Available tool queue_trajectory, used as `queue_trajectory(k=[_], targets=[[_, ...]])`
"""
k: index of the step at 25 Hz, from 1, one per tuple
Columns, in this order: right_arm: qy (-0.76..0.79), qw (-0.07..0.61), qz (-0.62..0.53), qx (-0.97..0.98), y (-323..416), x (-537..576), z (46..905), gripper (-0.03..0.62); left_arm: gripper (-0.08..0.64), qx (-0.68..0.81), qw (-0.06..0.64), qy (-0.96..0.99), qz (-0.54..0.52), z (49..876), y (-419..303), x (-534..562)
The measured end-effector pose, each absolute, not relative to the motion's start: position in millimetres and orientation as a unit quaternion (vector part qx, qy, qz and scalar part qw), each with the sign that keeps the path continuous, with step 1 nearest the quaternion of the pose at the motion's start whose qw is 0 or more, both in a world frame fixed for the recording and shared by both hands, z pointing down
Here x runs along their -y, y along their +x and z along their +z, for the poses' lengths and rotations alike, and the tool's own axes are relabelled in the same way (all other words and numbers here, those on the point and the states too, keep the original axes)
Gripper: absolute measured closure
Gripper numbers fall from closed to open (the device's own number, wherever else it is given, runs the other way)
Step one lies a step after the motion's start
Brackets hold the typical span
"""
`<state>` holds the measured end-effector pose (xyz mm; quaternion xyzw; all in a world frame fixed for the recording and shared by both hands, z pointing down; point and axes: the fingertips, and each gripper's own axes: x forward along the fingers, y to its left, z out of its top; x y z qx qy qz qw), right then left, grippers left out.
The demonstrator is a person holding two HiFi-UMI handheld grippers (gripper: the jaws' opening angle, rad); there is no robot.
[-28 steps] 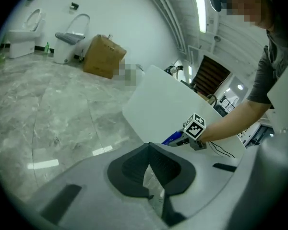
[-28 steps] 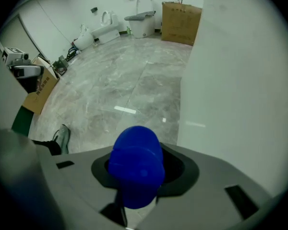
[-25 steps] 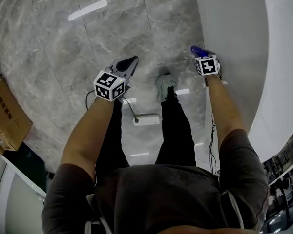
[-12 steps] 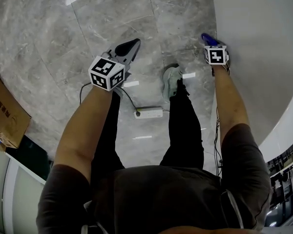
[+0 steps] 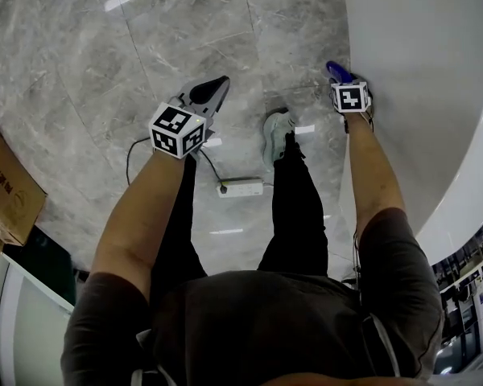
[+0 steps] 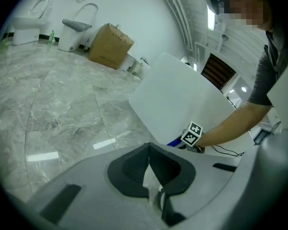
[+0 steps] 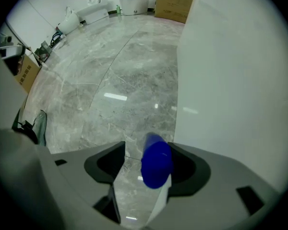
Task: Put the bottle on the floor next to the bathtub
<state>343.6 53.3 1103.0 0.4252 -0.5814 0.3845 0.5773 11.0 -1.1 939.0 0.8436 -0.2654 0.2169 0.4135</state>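
Opening right gripper now, blue bottle between the jaws; just beside bathtub wall. Left gripper closed, empty.

Looks like a bathroom showroom: white bathtub, toilets along the wall, grey marble floor, cardboard box.

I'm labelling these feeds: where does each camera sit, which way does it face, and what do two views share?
Head view: on the person's head, facing steeply down at floor and bathtub; shows arms, legs, shoe.
Left gripper view: on the left gripper, along its shut jaws toward the bathtub; shows the right arm.
Right gripper view: on the right gripper, along its opening jaws, bottle between them, at floor; shows shoe.
Shared: all three show the bathtub.
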Motion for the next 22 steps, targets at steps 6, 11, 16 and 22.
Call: queue_trajectory(k=[6,11,16,22], targets=[[0.447,0.568,0.359,0.59,331,-43,1025,0.307,0.555,0.286,0.41,0.842,0.2,878,-9,2],[0.468,0.542,0.331,0.615,315,-16,927,0.307,0.555,0.328,0.397,0.841,0.166,795,-30,20],[0.455,0.497,0.322,0.665,258,4,788,0.314,0.555,0.358,0.384,0.841,0.131,673,-60,26],[0.442,0.424,0.255,0.749,181,87,607,0.336,0.555,0.388,0.309,0.865,0.073,503,-90,68]])
